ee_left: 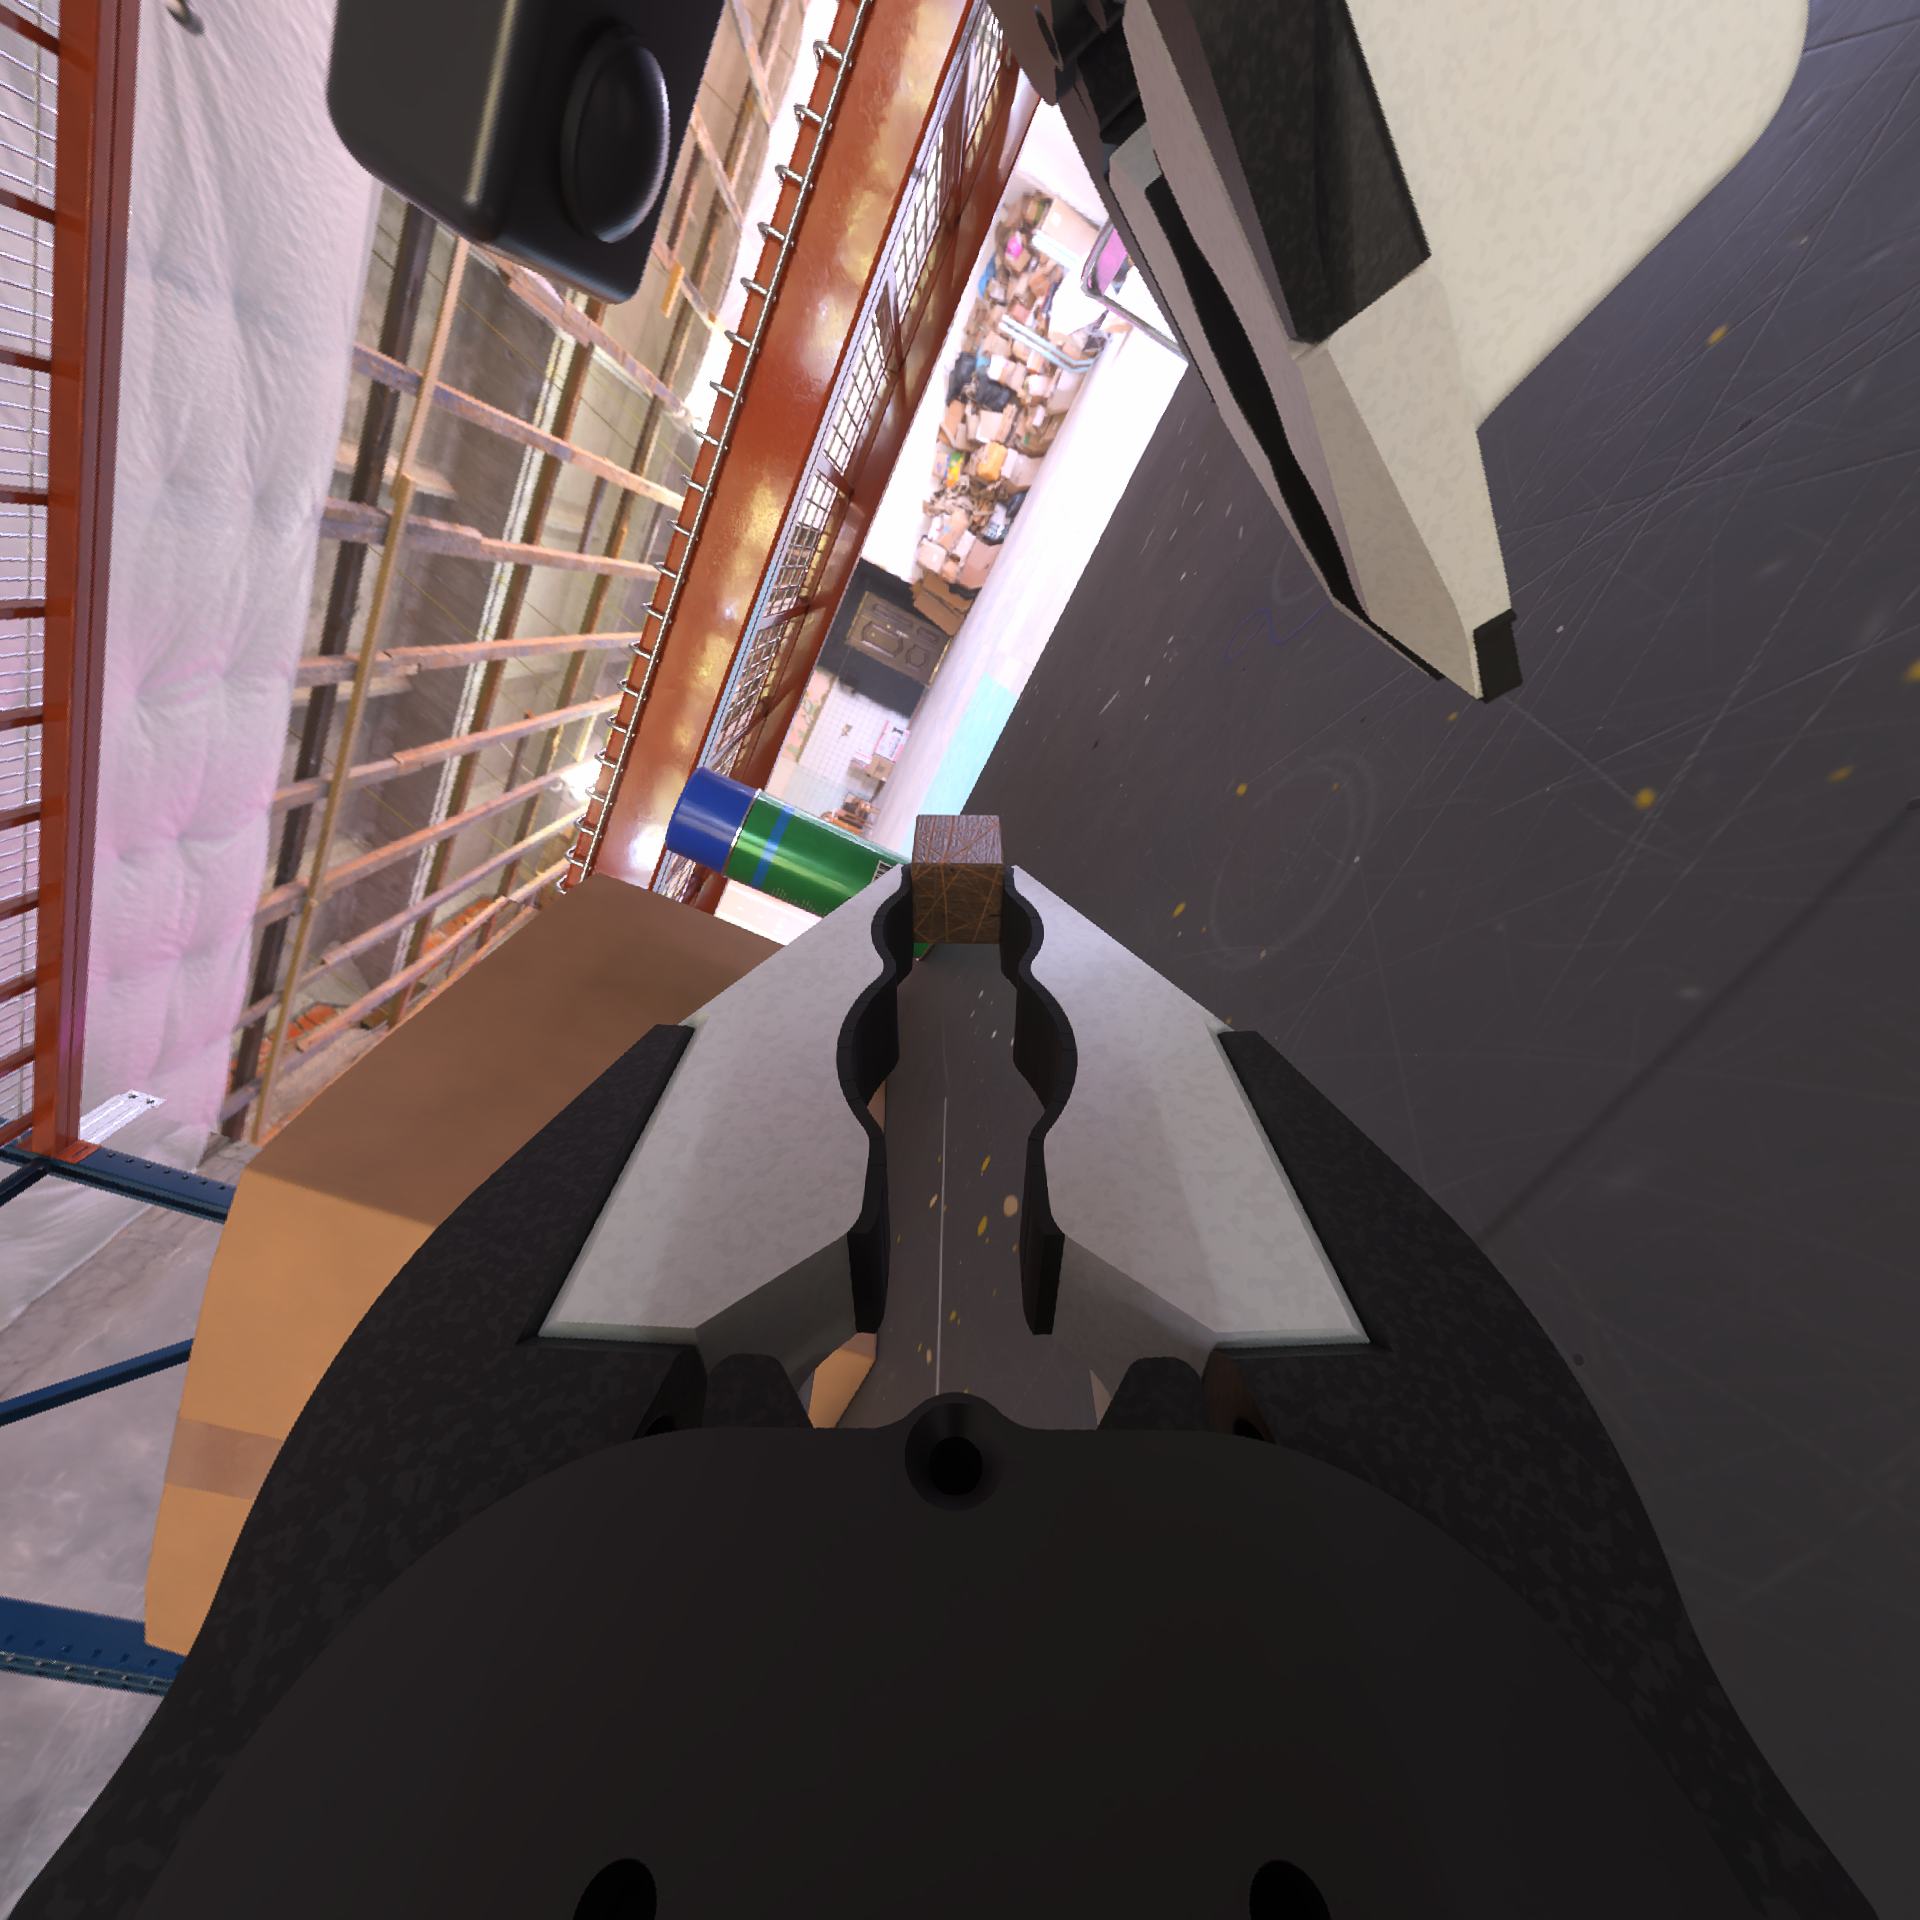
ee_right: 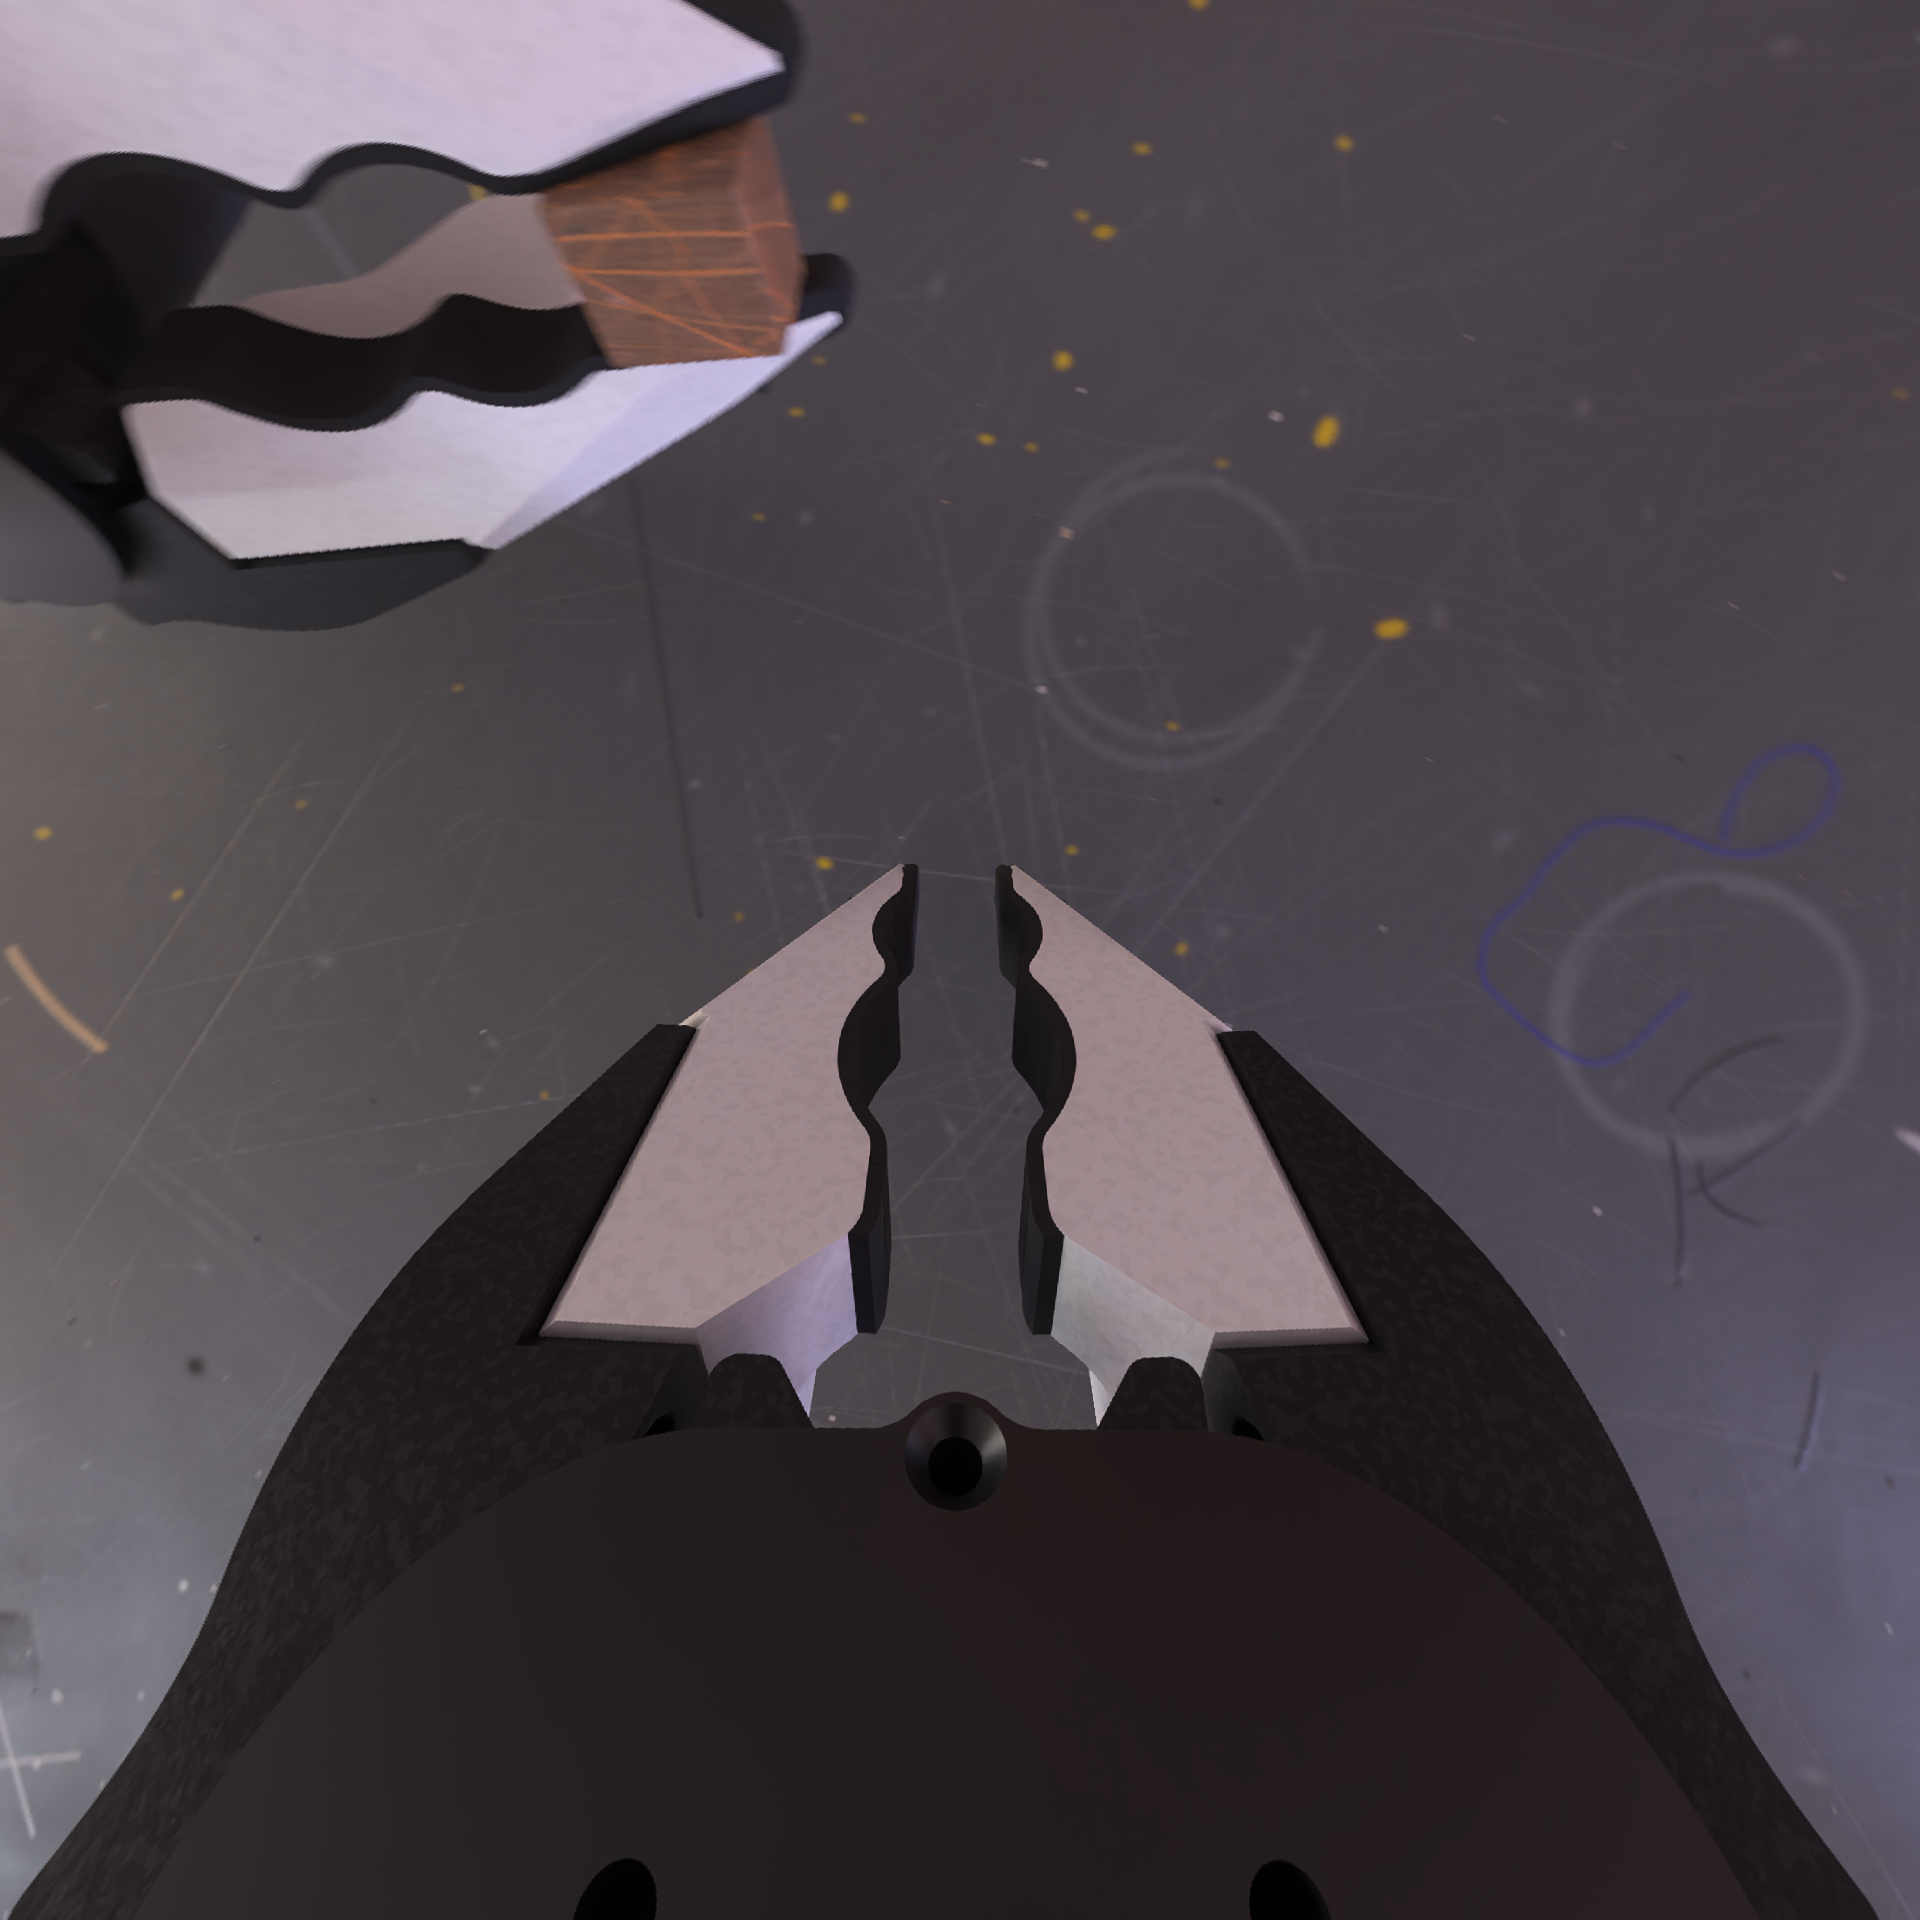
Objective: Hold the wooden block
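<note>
The wooden block (ee_left: 957,883) is a small brown cube, pinched between the fingertips of my left gripper (ee_left: 956,899), which is shut on it. In the right wrist view the block (ee_right: 675,260) sits at the upper left in the left gripper (ee_right: 805,187), held above the dark table. My right gripper (ee_right: 954,878) points down at the table with a narrow gap between its fingers and nothing in it. It also shows in the left wrist view (ee_left: 1455,644) at the upper right, apart from the block.
A green spray can with a blue cap (ee_left: 790,847) lies just behind the block. A cardboard box (ee_left: 416,1143) stands left of it. The dark scratched table (ee_right: 1351,416) has yellow specks and ring marks. Orange shelving (ee_left: 790,416) rises behind.
</note>
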`<state>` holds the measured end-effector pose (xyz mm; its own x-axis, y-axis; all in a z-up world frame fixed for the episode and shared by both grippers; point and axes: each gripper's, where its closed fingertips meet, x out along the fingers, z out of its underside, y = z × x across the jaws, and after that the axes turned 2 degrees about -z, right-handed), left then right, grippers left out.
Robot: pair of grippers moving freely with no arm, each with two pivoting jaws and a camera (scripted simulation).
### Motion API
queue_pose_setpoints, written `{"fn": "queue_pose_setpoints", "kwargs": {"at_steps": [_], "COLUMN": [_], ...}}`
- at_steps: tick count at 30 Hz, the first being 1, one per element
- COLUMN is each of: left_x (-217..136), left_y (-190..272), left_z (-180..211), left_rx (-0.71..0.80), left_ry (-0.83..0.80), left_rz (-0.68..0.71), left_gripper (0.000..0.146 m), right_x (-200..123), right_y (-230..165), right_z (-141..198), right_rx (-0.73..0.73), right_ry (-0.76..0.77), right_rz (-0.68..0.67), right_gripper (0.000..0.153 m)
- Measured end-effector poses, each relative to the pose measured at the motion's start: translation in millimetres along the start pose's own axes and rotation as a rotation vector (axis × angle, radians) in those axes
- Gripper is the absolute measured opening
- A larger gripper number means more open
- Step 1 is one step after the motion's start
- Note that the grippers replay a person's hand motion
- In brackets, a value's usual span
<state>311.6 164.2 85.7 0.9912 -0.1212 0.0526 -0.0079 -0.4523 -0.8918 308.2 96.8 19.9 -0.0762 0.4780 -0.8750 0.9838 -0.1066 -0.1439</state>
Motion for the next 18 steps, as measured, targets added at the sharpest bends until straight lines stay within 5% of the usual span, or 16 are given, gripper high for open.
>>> {"fn": "queue_pose_setpoints", "kwargs": {"at_steps": [18], "left_x": [-1.1], "left_y": [-2.0], "left_z": [-1.9], "left_rx": [0.002], "left_ry": [0.010], "left_rz": [-0.004], "left_gripper": [0.015], "right_x": [-1.4], "right_y": [-4.8], "right_z": [12.4], "right_rx": [-0.104], "right_ry": [-0.058], "right_rz": [-0.007], "right_gripper": [0.010]}}
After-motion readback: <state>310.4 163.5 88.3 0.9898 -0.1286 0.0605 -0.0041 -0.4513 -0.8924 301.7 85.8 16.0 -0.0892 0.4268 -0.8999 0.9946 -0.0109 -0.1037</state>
